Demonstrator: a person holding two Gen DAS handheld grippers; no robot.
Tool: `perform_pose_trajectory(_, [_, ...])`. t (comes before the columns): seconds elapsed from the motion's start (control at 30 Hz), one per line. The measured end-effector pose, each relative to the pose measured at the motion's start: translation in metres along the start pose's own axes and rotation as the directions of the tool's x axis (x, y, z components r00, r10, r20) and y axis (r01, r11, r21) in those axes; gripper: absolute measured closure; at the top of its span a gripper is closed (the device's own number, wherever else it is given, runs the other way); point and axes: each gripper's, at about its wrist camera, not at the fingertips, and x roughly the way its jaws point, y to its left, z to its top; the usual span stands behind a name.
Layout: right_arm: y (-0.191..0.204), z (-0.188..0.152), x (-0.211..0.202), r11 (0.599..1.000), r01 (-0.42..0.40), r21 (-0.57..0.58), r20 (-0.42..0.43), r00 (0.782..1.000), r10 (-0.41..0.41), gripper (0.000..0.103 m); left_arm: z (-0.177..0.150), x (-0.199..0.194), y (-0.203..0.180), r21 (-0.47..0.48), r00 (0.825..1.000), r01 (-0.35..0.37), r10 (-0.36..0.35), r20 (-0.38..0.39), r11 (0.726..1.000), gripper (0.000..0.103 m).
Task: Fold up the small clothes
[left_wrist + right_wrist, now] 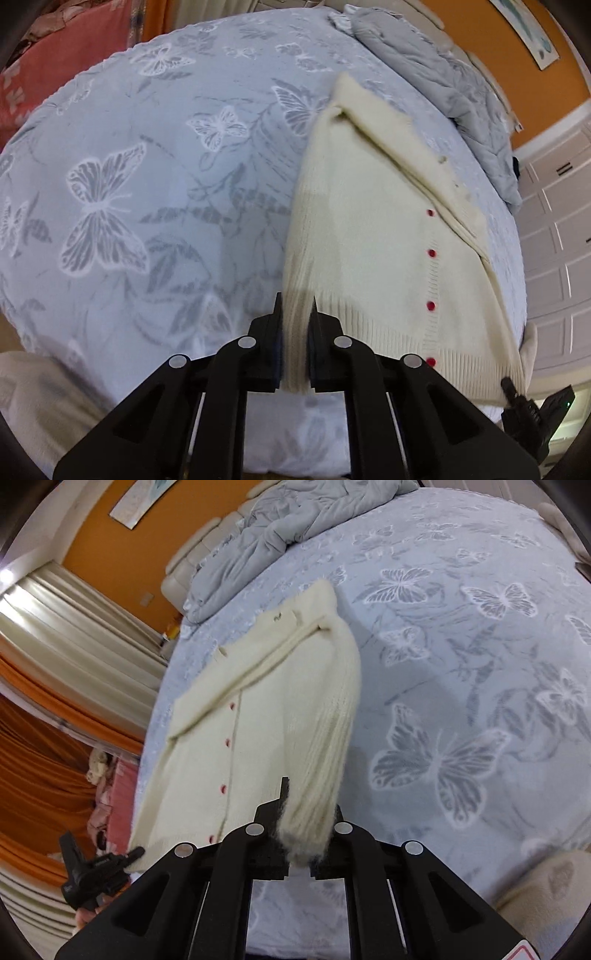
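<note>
A cream knitted cardigan (369, 229) with red buttons lies spread on a pale blue butterfly bedspread (147, 166), its collar toward the far end. My left gripper (296, 306) is shut on the ribbed hem at the cardigan's left corner. At the hem's other corner, low on the right, a black finger (511, 387) of my right gripper shows. In the right wrist view, my right gripper (308, 812) is shut on a bunched ribbed edge of the cardigan (240, 709), which hides its right fingertip. My left gripper (122, 858) shows at the lower left, by the far hem corner.
A crumpled grey duvet (443, 96) lies along the bed's head end, below an orange wall. Pink cloth (55, 62) lies past the bed's far edge. White panelled doors (554, 229) stand on one side, curtains (55, 635) on the other. A cream cloth (33, 402) lies near me.
</note>
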Motion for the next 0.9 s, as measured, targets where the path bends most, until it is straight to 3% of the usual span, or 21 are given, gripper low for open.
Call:
perform_pose_trajectory(0.13, [-0.005,-0.021,-0.025,1.0,0.009,-0.026,-0.033,0.999,-0.01,0.096,-0.02,-0.026,0.004,0.003,1.0,0.026,-0.026,-0.013,1.0,0.095])
perform_pose_trajectory(0.37, [-0.02,-0.093,-0.078,0.996,0.029,-0.09,-0.134,0.99,-0.041,0.096,-0.088,-0.058,0.024,0.041,0.997,0.005,-0.002,-0.073,0.999,0.095])
perform_pose_trajectory(0.53, [-0.019,-0.145,-0.126,0.979,0.037,-0.199,-0.25,0.964,-0.088,0.096,-0.139,-0.093,0.035,0.118,0.991,-0.019,0.034,-0.128,0.993,0.095])
perform_pose_trajectory(0.63, [-0.017,-0.161,-0.156,0.979,0.005,-0.206,-0.293,0.954,-0.067,0.096,-0.166,-0.125,0.037,0.164,0.987,-0.006,0.032,-0.155,0.986,0.095])
perform_pose_trajectory(0.73, [0.001,-0.146,-0.179,0.974,-0.053,-0.22,-0.262,0.965,-0.006,0.096,-0.178,-0.158,0.035,0.172,0.985,0.015,0.015,-0.174,0.985,0.095])
perform_pose_trajectory(0.83, [0.016,-0.101,-0.183,0.97,-0.111,-0.214,-0.152,0.985,0.079,0.096,-0.16,-0.181,0.02,0.183,0.993,0.038,-0.016,-0.117,0.982,0.095])
perform_pose_trajectory(0.9, [0.016,-0.068,-0.168,0.974,-0.141,-0.177,-0.092,0.988,0.126,0.096,-0.133,-0.182,0.004,0.214,0.998,0.055,-0.045,-0.047,0.975,0.094])
